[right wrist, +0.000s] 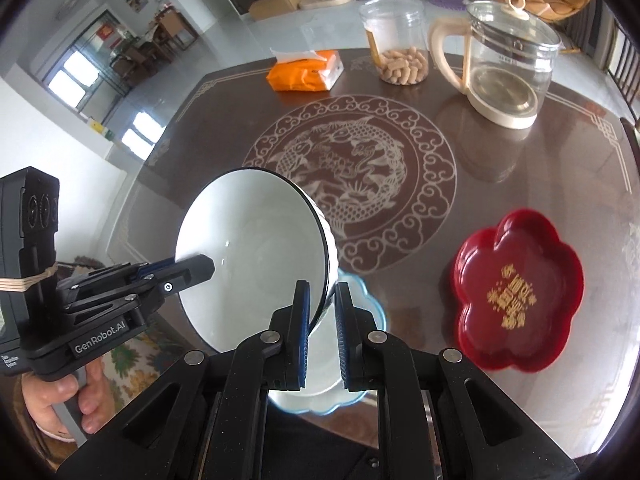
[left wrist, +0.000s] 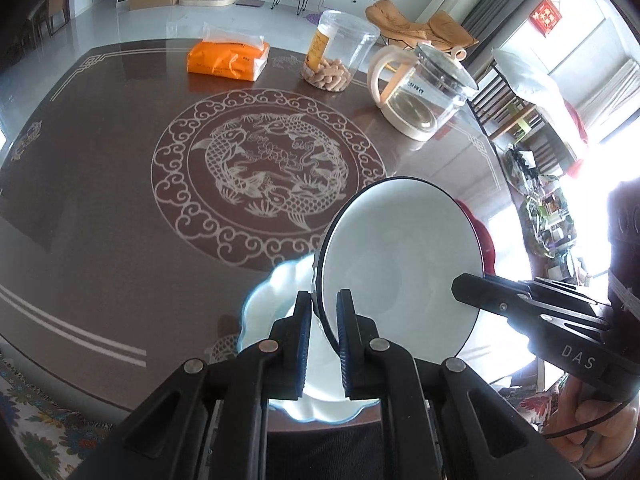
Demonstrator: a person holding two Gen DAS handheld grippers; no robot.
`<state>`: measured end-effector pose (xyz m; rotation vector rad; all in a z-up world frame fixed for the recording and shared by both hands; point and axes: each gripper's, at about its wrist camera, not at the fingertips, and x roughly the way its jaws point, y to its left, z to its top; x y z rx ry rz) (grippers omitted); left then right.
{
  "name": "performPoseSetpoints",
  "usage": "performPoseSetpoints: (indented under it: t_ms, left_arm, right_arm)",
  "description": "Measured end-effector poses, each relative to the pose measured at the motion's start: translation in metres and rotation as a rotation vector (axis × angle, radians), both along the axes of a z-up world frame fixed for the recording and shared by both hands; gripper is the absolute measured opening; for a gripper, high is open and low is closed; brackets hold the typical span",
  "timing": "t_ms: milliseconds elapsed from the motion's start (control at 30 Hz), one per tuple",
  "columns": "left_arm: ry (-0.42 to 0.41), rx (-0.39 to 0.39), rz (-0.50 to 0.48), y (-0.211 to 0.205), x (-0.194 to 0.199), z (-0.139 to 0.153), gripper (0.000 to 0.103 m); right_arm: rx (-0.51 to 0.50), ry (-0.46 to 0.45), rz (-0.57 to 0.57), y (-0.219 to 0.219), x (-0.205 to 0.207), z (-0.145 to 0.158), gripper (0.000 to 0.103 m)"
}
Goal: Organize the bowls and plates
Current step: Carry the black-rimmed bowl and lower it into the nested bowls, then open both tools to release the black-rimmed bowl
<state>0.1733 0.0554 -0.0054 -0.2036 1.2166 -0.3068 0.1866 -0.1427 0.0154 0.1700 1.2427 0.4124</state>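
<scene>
A white bowl with a dark rim (left wrist: 400,248) is held tilted on its side above a white scalloped plate with a blue edge (left wrist: 276,292) near the table's front edge. My left gripper (left wrist: 323,328) is shut on the bowl's rim on one side. My right gripper (right wrist: 322,320) is shut on the rim of the bowl (right wrist: 252,256) on the opposite side. The plate also shows under the bowl in the right wrist view (right wrist: 360,296). A red flower-shaped plate (right wrist: 520,296) with gold writing lies on the table to the right.
The brown table (left wrist: 100,184) has a fish medallion at its middle. At the far side stand an orange tissue pack (left wrist: 228,58), a clear jar of snacks (left wrist: 340,56) and a glass kettle (left wrist: 424,92). Chairs stand beyond the right edge.
</scene>
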Motion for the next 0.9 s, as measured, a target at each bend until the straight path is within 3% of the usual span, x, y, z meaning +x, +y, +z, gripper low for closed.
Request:
performPoseSetpoints:
  t_ms: [367,900]
  left_arm:
    - [0.092,0.018,0.003,-0.003,-0.029,-0.069,0.012]
    - [0.032,0.11,-0.042,-0.009,-0.034,-0.073,0.014]
  right_arm:
    - [0.008,0.083,-0.031,-0.002,-0.026,-0.061,0.015]
    - [-0.026,0.083,0.002,0.005,-0.037,-0.095,0.013]
